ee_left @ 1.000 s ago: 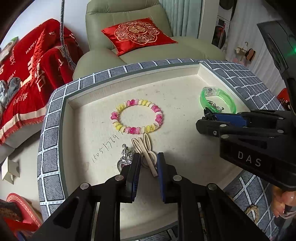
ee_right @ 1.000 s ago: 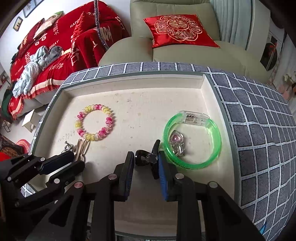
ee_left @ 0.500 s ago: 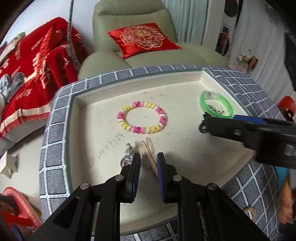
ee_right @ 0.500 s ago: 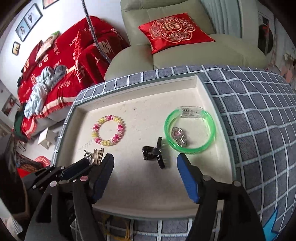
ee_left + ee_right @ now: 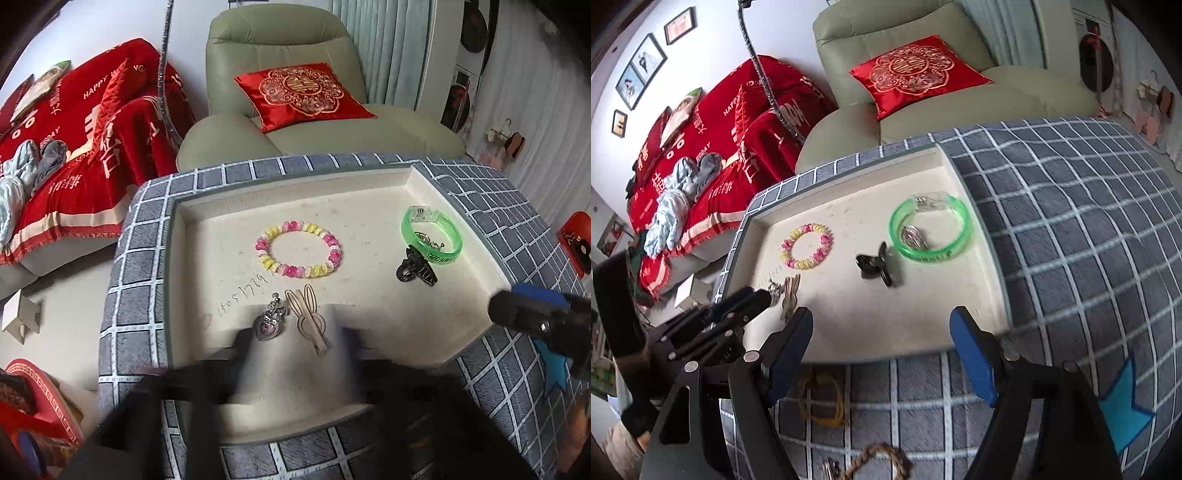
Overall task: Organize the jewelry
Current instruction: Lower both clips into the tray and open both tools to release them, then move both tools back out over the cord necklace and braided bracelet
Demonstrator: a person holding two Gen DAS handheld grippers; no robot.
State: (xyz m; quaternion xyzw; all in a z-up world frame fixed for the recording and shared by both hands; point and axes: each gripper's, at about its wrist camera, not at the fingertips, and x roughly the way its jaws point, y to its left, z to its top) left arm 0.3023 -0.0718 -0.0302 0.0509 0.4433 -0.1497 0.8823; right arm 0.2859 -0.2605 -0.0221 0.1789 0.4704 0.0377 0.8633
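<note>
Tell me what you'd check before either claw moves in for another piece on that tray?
1. Right gripper open and empty: ok.
2. Left gripper open: cannot tell, its fingers are motion-blurred.
3. Black hair claw lying free beside the green bangle: ok.
4. Bangle empty: not ok, a small charm lies inside it.
5. Rabbit clip and heart pendant separated: ok, side by side, narrow gap.
6. Beaded bracelet clear of other pieces: ok.

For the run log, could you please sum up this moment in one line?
left gripper: blurred, empty | right gripper: jaws open, empty | tray: bead bracelet, green bangle, black clip, wooden clip, heart pendant
</note>
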